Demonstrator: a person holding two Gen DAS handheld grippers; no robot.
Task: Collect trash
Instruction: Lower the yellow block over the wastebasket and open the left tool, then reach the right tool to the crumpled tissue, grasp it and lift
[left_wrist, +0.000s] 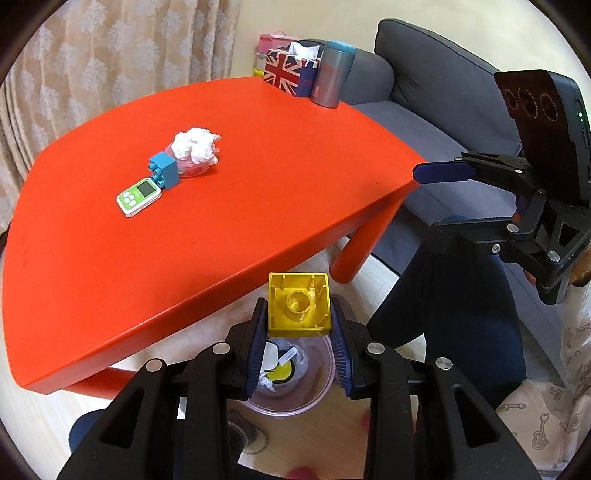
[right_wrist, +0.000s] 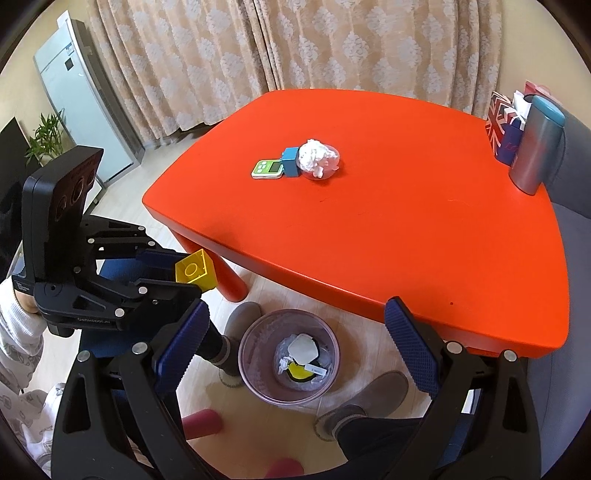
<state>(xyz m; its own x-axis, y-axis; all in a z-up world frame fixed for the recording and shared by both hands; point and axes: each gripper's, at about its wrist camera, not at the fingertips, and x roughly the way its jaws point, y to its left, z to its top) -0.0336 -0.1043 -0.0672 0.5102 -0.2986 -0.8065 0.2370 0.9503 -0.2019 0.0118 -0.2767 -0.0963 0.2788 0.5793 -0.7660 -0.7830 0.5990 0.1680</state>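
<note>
Holding a yellow block (left_wrist: 298, 306), the left gripper (left_wrist: 299, 325) is seen w/ jaws part-open, pads pressed on both sides of the block, hollow underside facing the camera. It hangs off the counter's near edge, roughly above the clear bin (right_wrist: 289, 356) on the floor. The right gripper (right_wrist: 295, 343) is empty, jaws spread wide, nothing between them, also pointed down toward the bin.

Progress, judged: partly done. Some trash is already in the bin (white scrap, yellow-black bit, crumpled wrap). Left on the red counter (right_wrist: 406, 229): a crumpled white tissue (right_wrist: 317, 157) sitting on a small clear pink cup, touching a blue block (right_wrist: 291, 162), w/ a green-white timer (right_wrist: 267, 169) just beside that. The tissue is prob. next; whether the blocks & timer count as trash can't be told.

Room: counter is glossy red, rounded corners, thick round legs, otherwise bare apart from a Union Jack bag (left_wrist: 286, 74) & grey tumbler (left_wrist: 332, 75) at the far corner. Grey sofa (left_wrist: 443, 74) behind, beige patterned curtains, pale wood floor, white standing unit & plant at far left. A person's slippered feet flank the bin.
</note>
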